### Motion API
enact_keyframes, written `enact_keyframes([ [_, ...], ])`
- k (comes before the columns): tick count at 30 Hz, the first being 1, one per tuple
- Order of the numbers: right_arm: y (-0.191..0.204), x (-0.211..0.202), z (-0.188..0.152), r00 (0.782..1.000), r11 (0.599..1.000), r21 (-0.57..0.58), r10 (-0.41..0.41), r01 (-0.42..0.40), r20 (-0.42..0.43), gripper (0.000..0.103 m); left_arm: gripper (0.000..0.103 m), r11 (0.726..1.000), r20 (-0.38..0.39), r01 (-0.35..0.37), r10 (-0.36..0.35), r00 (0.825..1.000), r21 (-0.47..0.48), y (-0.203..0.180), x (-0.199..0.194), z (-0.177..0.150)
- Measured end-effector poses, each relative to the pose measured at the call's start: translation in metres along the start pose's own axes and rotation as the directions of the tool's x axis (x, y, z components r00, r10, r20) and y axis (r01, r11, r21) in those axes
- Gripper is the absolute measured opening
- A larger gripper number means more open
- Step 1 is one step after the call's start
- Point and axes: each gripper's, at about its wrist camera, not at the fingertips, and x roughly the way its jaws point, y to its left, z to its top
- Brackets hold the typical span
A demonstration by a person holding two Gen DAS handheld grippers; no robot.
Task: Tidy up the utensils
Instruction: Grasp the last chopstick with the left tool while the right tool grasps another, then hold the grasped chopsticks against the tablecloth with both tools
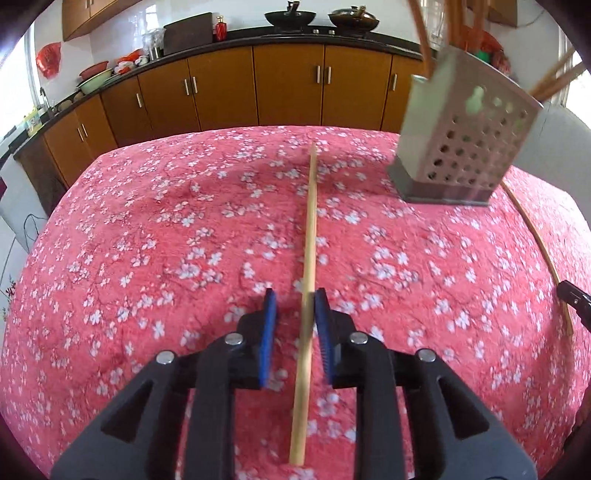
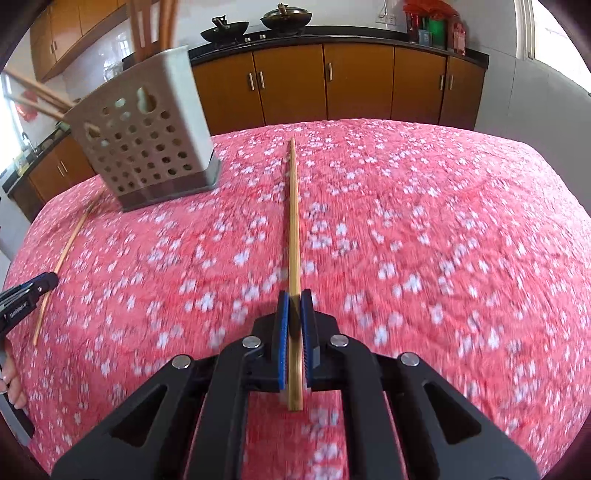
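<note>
A perforated metal utensil holder [image 1: 461,136] [image 2: 147,147] stands on the pink floral tablecloth [image 1: 166,221] with several chopsticks sticking out of it. In the left wrist view a pale chopstick [image 1: 310,221] lies lengthwise between the blue pads of my left gripper [image 1: 295,295]. A gap shows on the pad's left side, so the jaws stand open around it. My right gripper [image 2: 294,295] is shut on a second chopstick [image 2: 293,206] that points toward the table's far edge. Each view catches the other gripper's chopstick [image 1: 543,254] [image 2: 70,243] at its side.
The holder stands between the two chopsticks, toward the far side of the table. Beyond the table's far edge runs a dark counter [image 2: 369,33] over wooden cabinets [image 1: 288,85], with woks [image 1: 290,16] on it. A person's fingers [image 2: 11,376] show at the left.
</note>
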Motion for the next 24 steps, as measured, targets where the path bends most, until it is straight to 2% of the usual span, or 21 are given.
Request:
enact_keyframes([
  [7, 0.0021, 0.0094, 0.0063, 1.000, 1.000, -0.008, -0.008, 0.008, 0.017, 0.008, 0.024, 0.999, 0.008, 0.039, -0.039, 0.999, -0.037, 0.0097, 0.0007, -0.0002],
  [24, 0.0032, 0.0023, 0.0017, 1.000, 1.000, -0.012, -0.018, 0.018, 0.020, 0.008, 0.024, 0.998, 0.008, 0.039, -0.039, 0.999, -0.039, 0.0110, 0.0006, -0.0007],
])
